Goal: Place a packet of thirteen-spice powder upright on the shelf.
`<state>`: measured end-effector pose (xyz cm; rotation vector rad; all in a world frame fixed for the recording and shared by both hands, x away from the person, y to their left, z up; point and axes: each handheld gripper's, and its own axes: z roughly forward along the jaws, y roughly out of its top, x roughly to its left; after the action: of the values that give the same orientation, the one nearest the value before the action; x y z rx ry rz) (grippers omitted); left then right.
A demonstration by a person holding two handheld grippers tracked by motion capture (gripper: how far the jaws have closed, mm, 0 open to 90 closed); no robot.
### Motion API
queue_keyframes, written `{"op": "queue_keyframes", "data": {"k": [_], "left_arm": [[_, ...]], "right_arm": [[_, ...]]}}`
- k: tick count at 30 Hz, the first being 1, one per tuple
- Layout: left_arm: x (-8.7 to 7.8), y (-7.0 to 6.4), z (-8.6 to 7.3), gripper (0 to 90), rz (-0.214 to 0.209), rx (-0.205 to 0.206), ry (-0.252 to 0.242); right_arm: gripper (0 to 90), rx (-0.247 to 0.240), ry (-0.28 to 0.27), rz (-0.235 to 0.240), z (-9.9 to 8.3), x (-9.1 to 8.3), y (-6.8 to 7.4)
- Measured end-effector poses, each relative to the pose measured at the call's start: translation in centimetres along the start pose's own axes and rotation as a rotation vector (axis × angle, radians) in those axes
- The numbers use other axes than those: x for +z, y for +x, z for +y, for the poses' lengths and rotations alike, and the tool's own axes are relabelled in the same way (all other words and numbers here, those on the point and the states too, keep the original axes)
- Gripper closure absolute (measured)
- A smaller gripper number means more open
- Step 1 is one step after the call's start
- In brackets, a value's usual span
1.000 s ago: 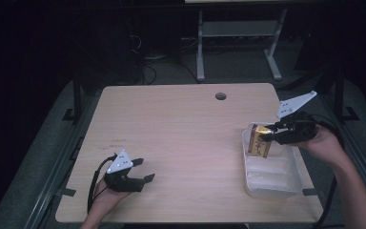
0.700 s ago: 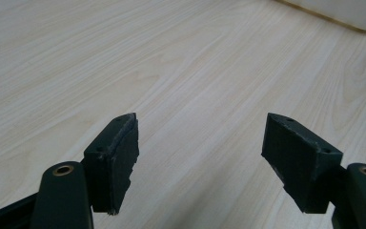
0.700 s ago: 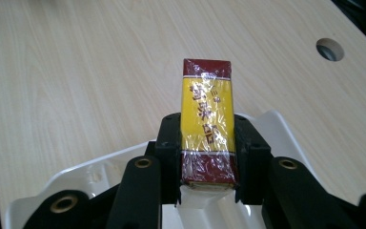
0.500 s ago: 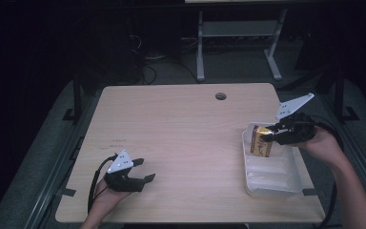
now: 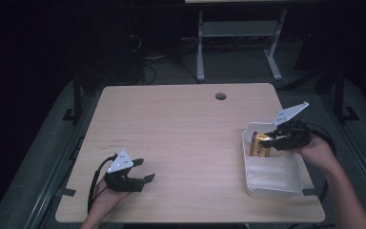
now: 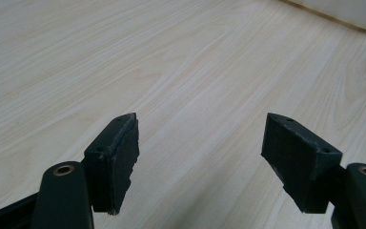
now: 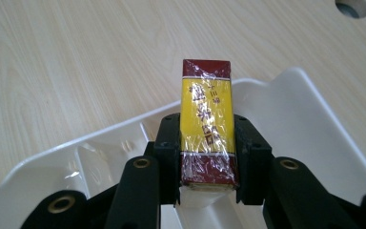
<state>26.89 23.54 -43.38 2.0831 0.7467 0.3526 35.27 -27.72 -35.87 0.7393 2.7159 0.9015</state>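
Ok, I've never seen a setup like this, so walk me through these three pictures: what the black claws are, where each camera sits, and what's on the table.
No robot here: a person sits at a wooden table and holds a hand-operated two-jaw gripper in each hand. The wide picture comes from a fixed camera above, looking down; the forearms enter from the bottom. The other two come from small cameras riding on the grippers, looking along their black jaws.

The left gripper rests near the table's front edge, jaws apart and holding nothing; its own view shows bare wood between them.

The right gripper is shut on a box, yellow and dark red, wrapped in clear film. It holds the box at the far end of a white tray by the table's right edge. Whether the box touches the tray floor, I cannot tell.

A round hole sits near the far edge.
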Motion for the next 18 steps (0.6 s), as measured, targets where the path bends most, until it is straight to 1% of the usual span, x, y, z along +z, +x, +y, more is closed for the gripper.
{"op": "queue_keyframes", "data": {"k": [2,4,9,12,16,18], "left_arm": [[0.0,0.0,0.0,28.1,-0.002,0.002,0.000],[0.1,-0.1,0.0,28.1,-0.005,-0.001,0.002],[0.1,-0.1,0.0,28.1,-0.006,-0.001,0.003],[0.2,-0.1,0.0,28.1,-0.006,-0.001,0.005],[0.2,-0.1,0.0,28.1,-0.008,0.000,0.008],[0.2,-0.1,0.0,28.1,-0.009,0.002,0.009]], "right_arm": [[66.8,0.007,0.013,-0.002,-0.4,0.2,-0.1],[66.2,0.024,-0.005,-0.002,-0.8,0.2,-0.1],[62.0,0.048,-0.006,-0.013,-1.5,0.1,-0.3],[59.4,0.066,0.004,-0.016,-1.9,0.2,-0.3],[58.0,0.070,0.017,-0.013,-2.5,0.3,-0.2],[57.8,0.069,0.033,-0.011,-2.8,0.4,-0.2]]}}
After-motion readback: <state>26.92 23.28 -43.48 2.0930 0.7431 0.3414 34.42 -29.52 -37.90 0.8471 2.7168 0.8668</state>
